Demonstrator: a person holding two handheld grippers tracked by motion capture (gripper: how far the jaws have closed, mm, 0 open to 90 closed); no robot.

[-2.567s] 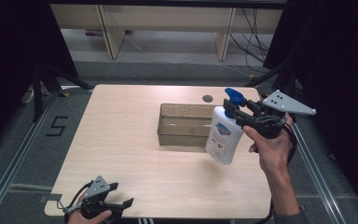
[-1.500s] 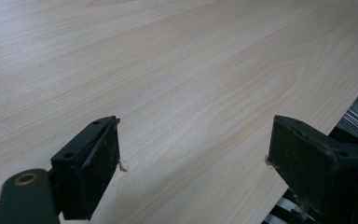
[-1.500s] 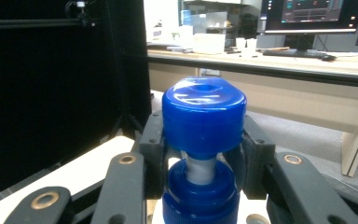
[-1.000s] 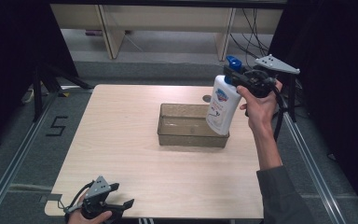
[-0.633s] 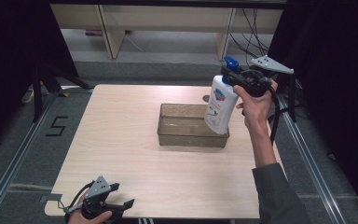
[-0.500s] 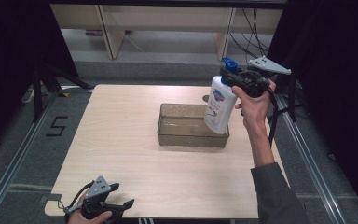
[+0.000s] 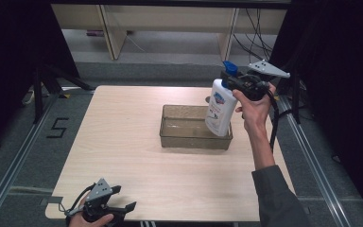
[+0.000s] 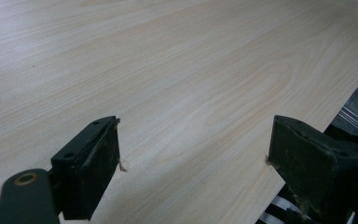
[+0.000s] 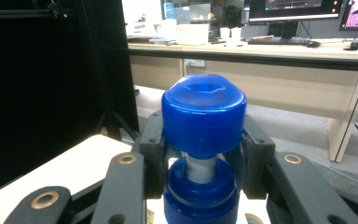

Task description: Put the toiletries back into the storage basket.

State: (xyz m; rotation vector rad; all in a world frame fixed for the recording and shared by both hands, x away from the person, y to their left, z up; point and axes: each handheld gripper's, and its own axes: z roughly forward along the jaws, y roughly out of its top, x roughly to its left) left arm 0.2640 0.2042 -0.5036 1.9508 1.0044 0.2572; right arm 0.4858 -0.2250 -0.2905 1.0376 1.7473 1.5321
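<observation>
A white bottle (image 7: 219,108) with a blue cap (image 7: 229,68) hangs upright over the right end of a clear brown tray (image 7: 179,137) in the high view. My right gripper (image 7: 236,83) is shut on the bottle's neck just under the cap. In the right gripper view the blue cap (image 9: 203,115) sits between the black jaws, which clamp the neck below it. My left gripper (image 7: 122,213) rests at the table's front left corner, open. In the left gripper view its pads (image 8: 98,164) stand wide apart over bare wood with nothing between them.
The light wooden table (image 7: 123,118) has free surface left of and in front of the tray. A small dark round mark (image 7: 208,99) lies behind the tray. Shelving stands beyond the far edge. Metal floor rails (image 7: 9,161) run along both sides.
My right gripper has carried the bottle from the table's right side up and leftward, now over the tray's right end. The left gripper has stayed put.
</observation>
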